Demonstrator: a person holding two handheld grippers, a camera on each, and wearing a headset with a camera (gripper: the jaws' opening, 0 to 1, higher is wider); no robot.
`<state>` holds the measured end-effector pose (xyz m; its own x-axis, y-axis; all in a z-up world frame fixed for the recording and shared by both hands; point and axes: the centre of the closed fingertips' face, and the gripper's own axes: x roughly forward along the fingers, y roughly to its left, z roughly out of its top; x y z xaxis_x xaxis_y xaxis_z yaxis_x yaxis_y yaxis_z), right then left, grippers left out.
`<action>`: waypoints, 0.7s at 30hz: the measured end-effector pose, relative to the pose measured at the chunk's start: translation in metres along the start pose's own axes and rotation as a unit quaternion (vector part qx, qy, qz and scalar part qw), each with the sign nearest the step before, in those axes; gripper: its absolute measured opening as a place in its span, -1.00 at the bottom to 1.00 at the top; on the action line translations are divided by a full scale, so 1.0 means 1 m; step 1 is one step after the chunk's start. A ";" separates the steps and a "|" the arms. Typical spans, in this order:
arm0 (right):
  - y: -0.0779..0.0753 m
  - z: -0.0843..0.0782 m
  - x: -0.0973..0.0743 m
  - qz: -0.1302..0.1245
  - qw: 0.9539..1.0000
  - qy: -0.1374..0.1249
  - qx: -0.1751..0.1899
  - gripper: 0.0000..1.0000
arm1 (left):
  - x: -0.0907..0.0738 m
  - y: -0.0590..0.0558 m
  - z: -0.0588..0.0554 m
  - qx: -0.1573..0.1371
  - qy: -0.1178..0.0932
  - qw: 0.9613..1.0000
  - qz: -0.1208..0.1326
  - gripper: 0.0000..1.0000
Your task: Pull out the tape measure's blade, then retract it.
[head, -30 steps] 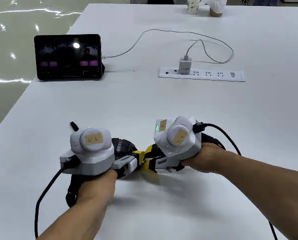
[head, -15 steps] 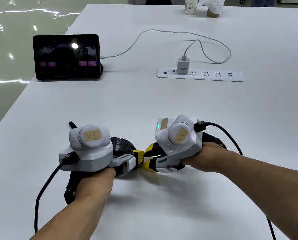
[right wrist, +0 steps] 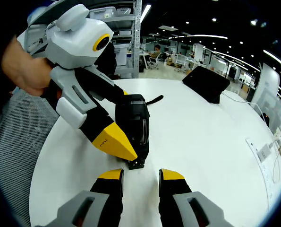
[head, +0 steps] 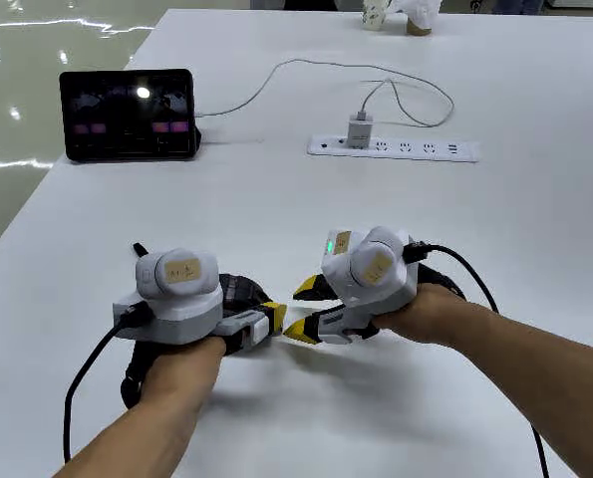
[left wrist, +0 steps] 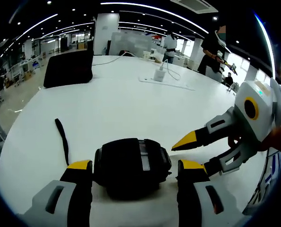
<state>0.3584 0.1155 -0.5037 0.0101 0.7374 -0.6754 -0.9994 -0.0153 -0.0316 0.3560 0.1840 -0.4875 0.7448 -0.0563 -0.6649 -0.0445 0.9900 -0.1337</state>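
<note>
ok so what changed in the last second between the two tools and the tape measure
The right tool drew back to the person's right, away from the tape measure. Its jaws now stand open, with the blade's end tab just ahead of them, ungripped. The left tool stayed clamped on the tape measure's case, which has not moved on the white table.

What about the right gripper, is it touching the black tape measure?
Apart: the right gripper view shows white table between the open right gripper and the tape measure.
</note>
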 end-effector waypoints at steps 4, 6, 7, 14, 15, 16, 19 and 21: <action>-0.003 -0.002 -0.008 -0.010 1.000 -0.006 0.010 -0.38 | -0.003 0.000 0.001 0.005 -0.002 1.000 -0.004 0.42; -0.003 -0.003 -0.012 -0.012 1.000 -0.008 0.012 -0.36 | -0.005 0.000 0.001 0.010 -0.003 1.000 -0.005 0.43; -0.003 -0.004 -0.013 -0.015 1.000 -0.009 0.013 -0.34 | -0.006 0.000 0.001 0.012 -0.003 1.000 -0.007 0.44; -0.001 -0.010 -0.024 -0.030 0.999 -0.017 0.027 -0.27 | -0.011 -0.002 0.000 0.032 -0.006 0.999 -0.016 0.46; -0.001 -0.011 -0.025 -0.033 0.999 -0.017 0.028 -0.26 | -0.012 -0.002 0.000 0.035 -0.006 0.999 -0.017 0.47; -0.002 -0.012 -0.027 -0.035 0.999 -0.018 0.030 -0.24 | -0.012 -0.002 -0.001 0.037 -0.006 0.999 -0.017 0.47; -0.002 -0.016 -0.032 -0.046 0.998 -0.023 0.040 -0.20 | -0.015 -0.001 -0.002 0.042 -0.006 0.999 -0.020 0.47; -0.001 -0.018 -0.036 -0.052 0.997 -0.025 0.045 -0.18 | -0.016 -0.001 -0.003 0.043 -0.006 0.999 -0.025 0.47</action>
<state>0.3596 0.0769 -0.4928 0.1144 0.7650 -0.6337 -0.9921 0.1215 -0.0324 0.3421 0.1835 -0.4791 0.7528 -0.1042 -0.6500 0.0500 0.9936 -0.1015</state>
